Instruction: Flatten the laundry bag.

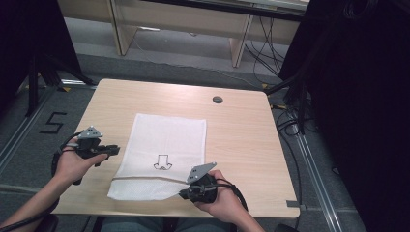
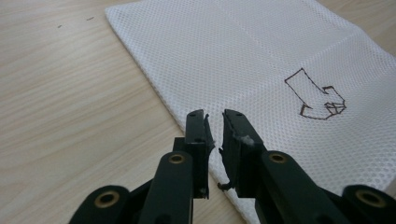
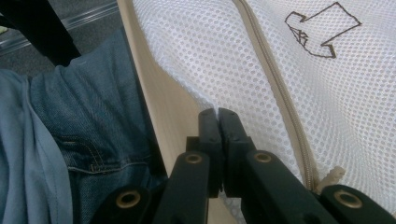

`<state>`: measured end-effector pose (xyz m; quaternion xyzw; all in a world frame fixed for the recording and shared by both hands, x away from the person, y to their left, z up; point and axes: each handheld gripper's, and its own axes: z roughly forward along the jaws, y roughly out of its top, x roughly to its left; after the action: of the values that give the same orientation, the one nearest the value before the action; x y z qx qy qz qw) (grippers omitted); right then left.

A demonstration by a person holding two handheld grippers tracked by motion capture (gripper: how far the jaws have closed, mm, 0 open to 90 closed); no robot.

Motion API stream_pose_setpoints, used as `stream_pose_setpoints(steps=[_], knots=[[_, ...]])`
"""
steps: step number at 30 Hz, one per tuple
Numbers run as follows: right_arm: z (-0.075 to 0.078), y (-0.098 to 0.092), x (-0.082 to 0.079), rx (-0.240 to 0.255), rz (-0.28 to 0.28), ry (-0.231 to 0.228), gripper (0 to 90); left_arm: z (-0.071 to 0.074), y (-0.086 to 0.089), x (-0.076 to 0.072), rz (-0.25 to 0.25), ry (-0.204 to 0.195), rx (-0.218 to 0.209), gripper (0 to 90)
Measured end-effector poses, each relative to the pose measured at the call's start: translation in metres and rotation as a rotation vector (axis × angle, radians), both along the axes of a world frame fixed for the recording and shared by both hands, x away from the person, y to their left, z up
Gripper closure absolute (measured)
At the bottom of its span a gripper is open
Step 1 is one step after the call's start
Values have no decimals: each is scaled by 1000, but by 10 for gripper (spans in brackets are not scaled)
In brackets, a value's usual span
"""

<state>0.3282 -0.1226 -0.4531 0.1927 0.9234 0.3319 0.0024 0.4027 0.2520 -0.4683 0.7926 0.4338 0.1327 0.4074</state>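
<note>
Mesh bag [image 1: 164, 145] flat on table [image 1: 241, 140], limp, light. Right gripper [image 3: 218, 113] clamped on near corner by zip [image 3: 280, 102]. Left gripper [image 2: 214, 122] slightly parted, empty, at bag's edge; best hold there.

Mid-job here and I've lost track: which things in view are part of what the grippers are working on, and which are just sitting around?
In play:
- white mesh laundry bag with beige zipper and a drawn arrow
- right gripper, jaws pinched on the bag's near corner
- left gripper, jaws slightly apart over the bag's edge

Just lying about:
- light wooden table
- round grey cable grommet
- black cables on the floor
</note>
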Motion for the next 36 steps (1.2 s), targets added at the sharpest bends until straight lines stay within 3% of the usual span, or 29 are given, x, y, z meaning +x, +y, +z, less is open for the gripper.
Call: stream_pose_setpoints(steps=[1,4,8,12,17,18,20,24,26,29,31,33,36], knots=[[0,0,1,6,9,-11,900,0,-3,0,-8,-2,2,796],[-2,1,-1,7,-17,27,899,-1,-12,-2,-43,-7,4,792],[-4,1,0,-1,-12,17,898,0,-23,-4,-83,-18,19,789],[-6,-1,0,-40,-13,57,890,-3,-29,-6,-116,-15,40,778],[-12,-1,0,-83,-10,63,881,-5,-30,-6,-125,-16,43,759],[-12,0,-1,-100,-18,84,877,-5,-30,-7,-125,-22,44,759],[-13,1,-1,-107,-15,70,874,-5,-31,-8,-133,-19,40,758],[-16,3,-3,-137,-16,99,846,-7,-33,-10,-137,-8,39,753],[-16,2,-2,-150,-17,101,837,-7,-32,-10,-147,-14,60,749],[-14,0,-1,-140,-20,136,775,-8,-32,-11,-140,-17,52,744],[-5,-8,3,-92,-43,148,662,-8,-32,-11,-145,-17,47,733],[-2,-11,5,-77,-36,159,641,-9,-31,-11,-151,-19,42,725],[11,-21,9,-16,-122,158,620,-10,-32,-11,-156,-25,40,698]])
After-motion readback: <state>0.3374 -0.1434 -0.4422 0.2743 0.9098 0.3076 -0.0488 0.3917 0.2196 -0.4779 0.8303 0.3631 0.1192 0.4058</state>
